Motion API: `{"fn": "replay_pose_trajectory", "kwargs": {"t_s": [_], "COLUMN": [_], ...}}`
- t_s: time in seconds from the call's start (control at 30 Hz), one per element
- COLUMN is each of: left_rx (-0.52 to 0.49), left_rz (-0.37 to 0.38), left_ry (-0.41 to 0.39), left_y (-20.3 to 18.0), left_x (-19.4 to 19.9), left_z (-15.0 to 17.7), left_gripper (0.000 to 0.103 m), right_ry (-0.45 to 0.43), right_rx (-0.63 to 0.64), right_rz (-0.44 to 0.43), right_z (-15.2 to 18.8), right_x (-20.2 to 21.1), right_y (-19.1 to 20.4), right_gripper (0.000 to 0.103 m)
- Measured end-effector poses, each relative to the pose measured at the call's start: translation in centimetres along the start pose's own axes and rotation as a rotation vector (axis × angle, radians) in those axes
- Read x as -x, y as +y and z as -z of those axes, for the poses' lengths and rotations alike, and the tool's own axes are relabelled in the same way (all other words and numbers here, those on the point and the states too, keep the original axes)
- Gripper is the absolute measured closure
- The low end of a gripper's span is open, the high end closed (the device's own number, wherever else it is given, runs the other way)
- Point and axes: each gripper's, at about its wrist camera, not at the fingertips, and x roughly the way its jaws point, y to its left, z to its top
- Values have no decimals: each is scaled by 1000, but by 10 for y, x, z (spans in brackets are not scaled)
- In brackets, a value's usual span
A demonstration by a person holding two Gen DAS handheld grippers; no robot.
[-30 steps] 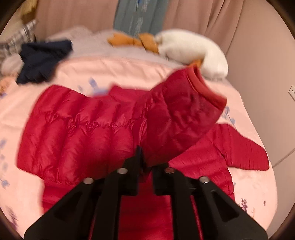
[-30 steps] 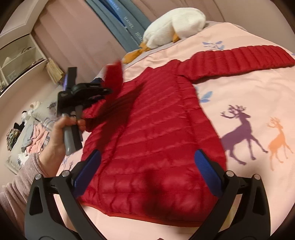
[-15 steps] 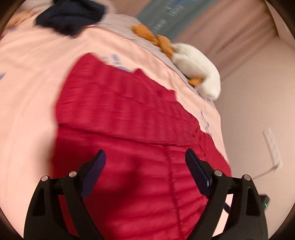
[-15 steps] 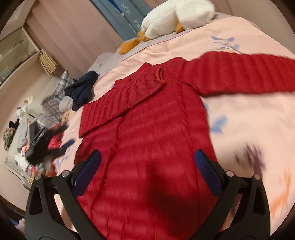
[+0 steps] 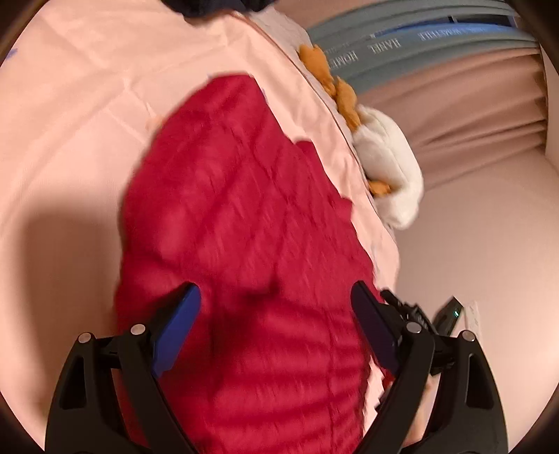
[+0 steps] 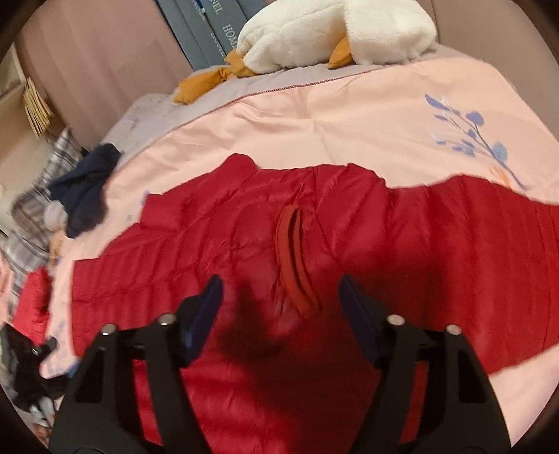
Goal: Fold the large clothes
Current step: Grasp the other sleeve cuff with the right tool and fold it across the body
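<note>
The red quilted jacket [image 6: 349, 244] lies spread flat on the pink bed cover [image 6: 349, 115], its collar end toward the white plush goose [image 6: 335, 31] at the head of the bed. One sleeve is folded across the chest, its ribbed cuff [image 6: 297, 265] lying near the middle of the body; the other sleeve runs out sideways from the goose's side of the jacket.

The jacket looks light, puffy and slick-shelled, so it will likely spring back and slide on itself. A pinch on a firm edge such as the cuff, hem or a seam should hold better than a pinch on the padded panels.

The left gripper [image 5: 276, 310] hovers over the jacket's body with its fingers wide apart and nothing between them. The right gripper [image 6: 279, 300] has just been closing, yet its fingers are still apart and grip nothing; the cuff lies just beyond them.

Bare cover lies between jacket and goose, with more beyond the outstretched sleeve. A dark blue garment [image 6: 87, 185] sits off the jacket's shoulder, apart from it.
</note>
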Motion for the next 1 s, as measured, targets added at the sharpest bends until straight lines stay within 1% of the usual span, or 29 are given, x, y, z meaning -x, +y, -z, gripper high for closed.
{"fn": "replay_pose_trajectory", "kwargs": {"t_s": [0.03,0.07,0.1,0.13,0.17,0.23,0.3,0.33,0.37,0.4,0.43,0.5,0.57,0.6,0.63,0.67,0.73,0.83,0.9,0.97,1.0], "left_rx": [6,14,22,21,22,26,7,-7,-21,-29,-41,-95,-168,-228,-260,-320,-407,-457,-474,-474,-468], "left_rz": [-13,-23,-39,-66,-82,-87,-105,-113,-126,-133,-143,-194,-265,-306,-327,-367,-388,-373,-400,-443,-476], "left_ry": [-19,-29,-42,-60,-71,-78,-77,-73,-59,-46,-33,3,16,1,-16,-60,-108,-82,-56,8,41], "left_y": [2,4,5,6,8,9,9,9,8,9,7,-1,-5,-13,-17,-27,-46,-65,-69,-62,-55], "left_x": [-4,-7,-10,-11,-12,-14,-12,-12,-14,-14,-16,-15,3,12,17,26,30,10,-9,-35,-46], "left_z": [-5,-9,-12,-15,-17,-20,-22,-23,-25,-25,-26,-24,-16,-12,-11,-9,-7,-6,-4,-4,-3], "left_gripper": [15,15,15,15,15,15,15,15,15,15,15,15,15,15,15,15,15,15,15,15,15], "right_ry": [14,34,37,37,43,52,51,58,78,76,68,9,-71,-98,-99,-79,-37,52,49,39,40], "right_rx": [9,21,35,62,95,104,98,107,117,116,108,109,170,215,241,267,294,295,288,262,252], "right_rz": [15,18,17,13,13,7,30,45,43,35,29,36,46,32,10,-14,0,50,47,21,8], "right_z": [1,3,6,9,14,22,29,33,34,34,31,27,25,27,29,33,39,54,56,57,56], "right_x": [-7,-15,-17,-17,-13,-2,8,8,7,8,13,33,52,59,60,54,37,2,-3,-4,-4], "right_y": [1,1,2,6,9,9,2,-1,-5,-6,-8,-8,2,10,16,25,35,38,35,29,27], "right_gripper": [54,68,73,82,88,90,90,87,82,81,74,63,58,57,57,57,57,57,56,56,56]}}
